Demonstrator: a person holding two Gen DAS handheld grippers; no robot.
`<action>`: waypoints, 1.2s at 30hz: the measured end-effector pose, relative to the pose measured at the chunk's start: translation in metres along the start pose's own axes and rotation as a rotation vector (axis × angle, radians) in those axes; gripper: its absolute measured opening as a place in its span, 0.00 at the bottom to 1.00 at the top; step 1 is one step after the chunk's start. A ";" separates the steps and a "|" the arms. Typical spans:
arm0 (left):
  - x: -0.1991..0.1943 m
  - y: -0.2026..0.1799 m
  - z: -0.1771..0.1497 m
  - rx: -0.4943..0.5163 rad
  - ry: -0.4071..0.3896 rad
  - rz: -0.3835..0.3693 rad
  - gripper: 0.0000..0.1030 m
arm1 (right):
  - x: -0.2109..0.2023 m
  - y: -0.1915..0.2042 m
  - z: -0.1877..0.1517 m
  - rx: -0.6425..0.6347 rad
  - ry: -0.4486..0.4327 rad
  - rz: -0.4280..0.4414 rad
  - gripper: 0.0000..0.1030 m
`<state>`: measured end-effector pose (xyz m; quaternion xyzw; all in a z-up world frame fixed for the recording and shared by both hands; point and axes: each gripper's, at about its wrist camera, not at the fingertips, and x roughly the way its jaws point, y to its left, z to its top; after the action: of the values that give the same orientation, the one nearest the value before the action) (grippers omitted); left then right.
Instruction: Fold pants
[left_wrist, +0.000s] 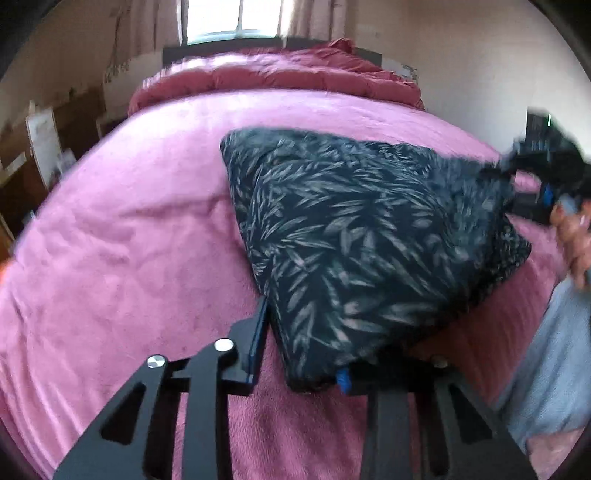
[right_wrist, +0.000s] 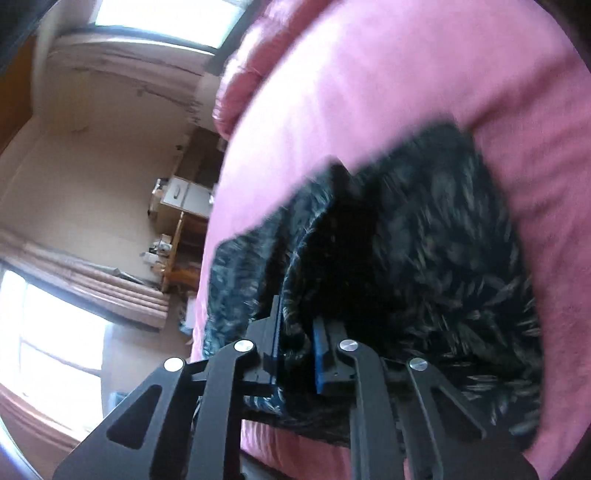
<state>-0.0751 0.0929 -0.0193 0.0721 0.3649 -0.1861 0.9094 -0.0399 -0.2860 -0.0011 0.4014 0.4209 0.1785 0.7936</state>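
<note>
- Okay, I've got the pants (left_wrist: 354, 236), dark navy with a pale leaf print, lying folded on the pink blanket (left_wrist: 122, 229); in the left wrist view they fill the centre and right of the frame.
- My left gripper (left_wrist: 295, 354) sits at the bottom centre, clamped on the near corner of the pants; the fabric bunches between the blue-edged pads and drapes over the right finger, so that finger is mostly hidden.
- My right gripper (right_wrist: 295, 354) at the bottom centre of the right wrist view is pinched on a thick fold of the pants (right_wrist: 424, 258), both blue pads pressing the cloth.
- That same right gripper (left_wrist: 546, 173) shows at the right edge of the left wrist view, blurred, holding the far right corner of the pants, with a hand (left_wrist: 572, 236) just below it and a grey sleeve (left_wrist: 554, 350) lower right.
- Between the two grips the cloth looks lifted and taut.
- A red quilt (left_wrist: 280, 77) is heaped at the top of the frame, with a bright window (left_wrist: 236, 18) above it.
- Both views are motion-blurred.
- The right wrist view is tilted; a desk with clutter (right_wrist: 177, 236) sits centre left and curtains (right_wrist: 92, 280) lower left.
</note>
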 end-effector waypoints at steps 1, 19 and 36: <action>-0.005 -0.005 0.000 0.022 -0.015 0.015 0.25 | -0.014 0.013 0.001 -0.054 -0.050 -0.005 0.11; -0.013 -0.078 -0.012 0.315 0.000 0.106 0.34 | -0.043 -0.037 -0.007 -0.077 -0.145 -0.226 0.25; 0.010 -0.061 0.038 0.096 0.015 -0.072 0.52 | -0.034 0.025 -0.039 -0.360 -0.088 -0.503 0.25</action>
<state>-0.0677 0.0238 0.0014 0.1039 0.3649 -0.2352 0.8948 -0.0897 -0.2732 0.0241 0.1449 0.4341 0.0307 0.8886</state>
